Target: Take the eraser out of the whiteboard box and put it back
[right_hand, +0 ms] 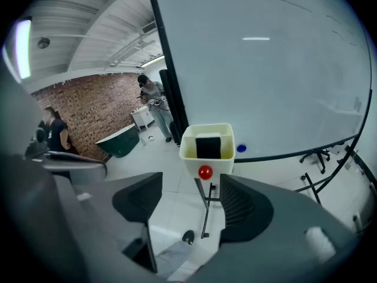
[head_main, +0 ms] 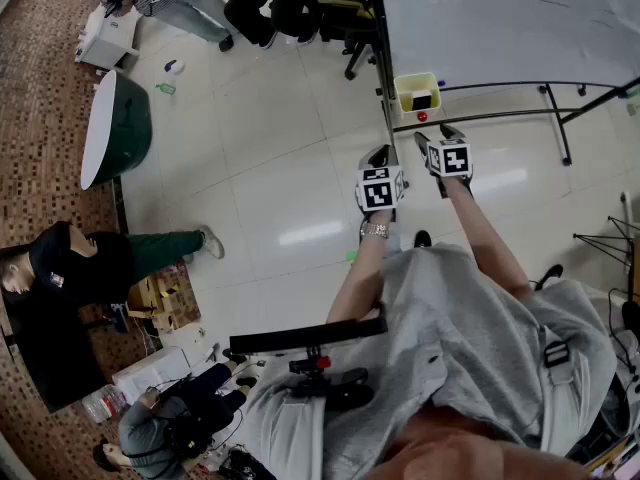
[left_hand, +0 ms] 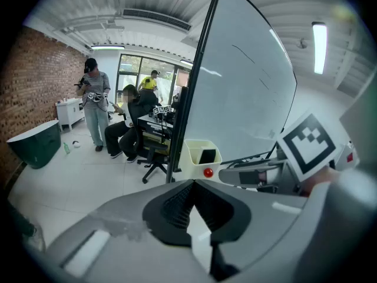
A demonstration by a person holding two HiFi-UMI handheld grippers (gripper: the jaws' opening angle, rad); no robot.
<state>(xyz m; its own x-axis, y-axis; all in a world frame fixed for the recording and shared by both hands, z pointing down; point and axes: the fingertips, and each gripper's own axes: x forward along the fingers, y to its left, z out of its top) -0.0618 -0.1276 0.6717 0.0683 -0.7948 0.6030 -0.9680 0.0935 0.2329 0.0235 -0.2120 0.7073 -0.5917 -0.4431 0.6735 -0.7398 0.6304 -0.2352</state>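
A pale yellow box (head_main: pixel 417 92) hangs at the lower left corner of the whiteboard (head_main: pixel 500 18). A black eraser (head_main: pixel 422 101) stands in it and a red magnet (head_main: pixel 422 116) sits just below. In the right gripper view the box (right_hand: pixel 207 152) with the eraser (right_hand: pixel 208 146) lies ahead, beyond my open right gripper (right_hand: pixel 189 184), which holds nothing. In the head view this right gripper (head_main: pixel 438 135) is a short way from the box. My left gripper (head_main: pixel 378 156) hangs beside it, to the left. Its pads meet in the left gripper view, so the left gripper (left_hand: pixel 191 184) is shut and empty there.
The whiteboard's stand legs (head_main: pixel 560 118) spread over the white floor at the right. An office chair (head_main: pixel 350 28) and seated people (head_main: pixel 270 3) are behind the board's left edge. A green tub (head_main: pixel 118 128) stands at the far left.
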